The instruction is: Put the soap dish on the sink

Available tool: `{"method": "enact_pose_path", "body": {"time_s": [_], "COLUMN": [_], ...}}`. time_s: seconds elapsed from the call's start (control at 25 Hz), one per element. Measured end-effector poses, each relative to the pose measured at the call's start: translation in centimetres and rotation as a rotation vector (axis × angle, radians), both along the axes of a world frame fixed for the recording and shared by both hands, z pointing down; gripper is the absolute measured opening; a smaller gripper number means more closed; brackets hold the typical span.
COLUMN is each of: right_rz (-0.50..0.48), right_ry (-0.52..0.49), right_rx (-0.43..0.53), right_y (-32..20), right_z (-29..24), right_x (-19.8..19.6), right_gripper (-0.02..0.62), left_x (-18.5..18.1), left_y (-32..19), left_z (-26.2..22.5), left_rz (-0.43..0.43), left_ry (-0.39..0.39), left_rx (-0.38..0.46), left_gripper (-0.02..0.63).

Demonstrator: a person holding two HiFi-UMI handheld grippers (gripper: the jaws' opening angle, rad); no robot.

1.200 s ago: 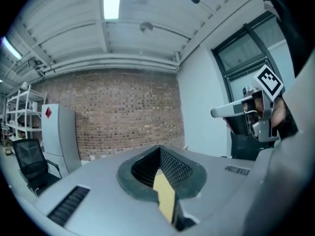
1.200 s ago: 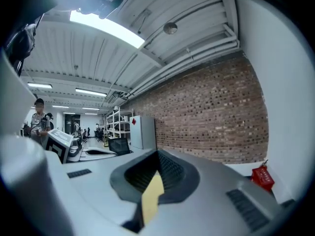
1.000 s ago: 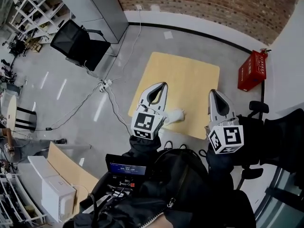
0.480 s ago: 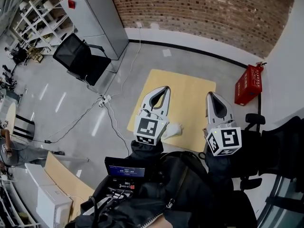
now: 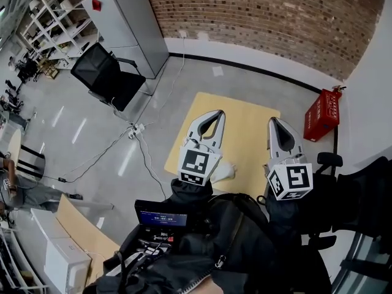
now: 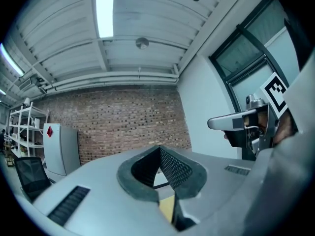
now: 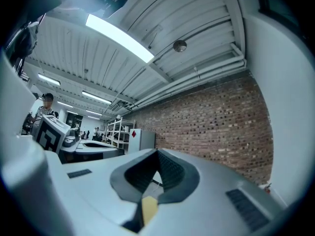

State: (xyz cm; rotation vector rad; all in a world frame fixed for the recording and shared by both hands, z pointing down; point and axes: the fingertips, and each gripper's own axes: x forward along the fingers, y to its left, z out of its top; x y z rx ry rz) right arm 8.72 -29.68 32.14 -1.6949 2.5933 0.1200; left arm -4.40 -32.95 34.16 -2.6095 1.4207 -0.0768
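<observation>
Against a second ago, the left gripper [image 5: 215,113] and the right gripper [image 5: 275,121] reach farther up across the yellow mat [image 5: 245,106]. More of the brick wall [image 5: 275,11] shows along the top. The white shape [image 5: 224,171] beside the left gripper, too small to identify, sits lower in the picture. Both tongs are as they were: each pair of jaws is closed tip to tip, ribbed pads meeting, with nothing between them. Neither the soap dish nor the sink shows in any view.

At far left, white shelving [image 5: 52,17] carries items too small to tell. At right, a red box [image 5: 321,114] stands against the white wall, and its contents cannot be seen.

Open grey floor [image 5: 86,133] spreads left of the mat, crossed by cables and a power strip [image 5: 136,128]. A black chair [image 5: 104,72] stands on it before the grey cabinet [image 5: 131,23]. The mat's far edge stops short of the foot of the brick wall, and its right edge lies near the red box.
</observation>
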Motion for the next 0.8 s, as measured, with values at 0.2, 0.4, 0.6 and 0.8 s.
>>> {"method": "enact_pose_path", "body": {"time_s": [0.2,0.4,0.6,0.8], "right_rz": [0.003,-0.001,-0.002,0.002], "right_ry": [0.01,0.009,-0.007,-0.011], "right_rx": [0.005,0.004,-0.008,-0.017], "right_y": [-0.4,-0.6,-0.73,-0.58], "right_z": [0.01,-0.09,0.18,0.64], "right_x": [0.15,0.24,0.12,0.23], "right_gripper": [0.005,0.005,0.005,0.005], "left_x": [0.36,0.6,0.44,0.46], "left_y": [-0.47,-0.66,-0.65,-0.56], "left_z": [0.39,0.41,0.55,1.04], "left_rz": [0.004,0.01,0.009,0.011], "left_ry": [-0.009,-0.01,-0.008,-0.008], "left_rx": [-0.005,-0.009,-0.01,-0.019], "left_gripper": [0.003,0.003,0.003,0.003]}}
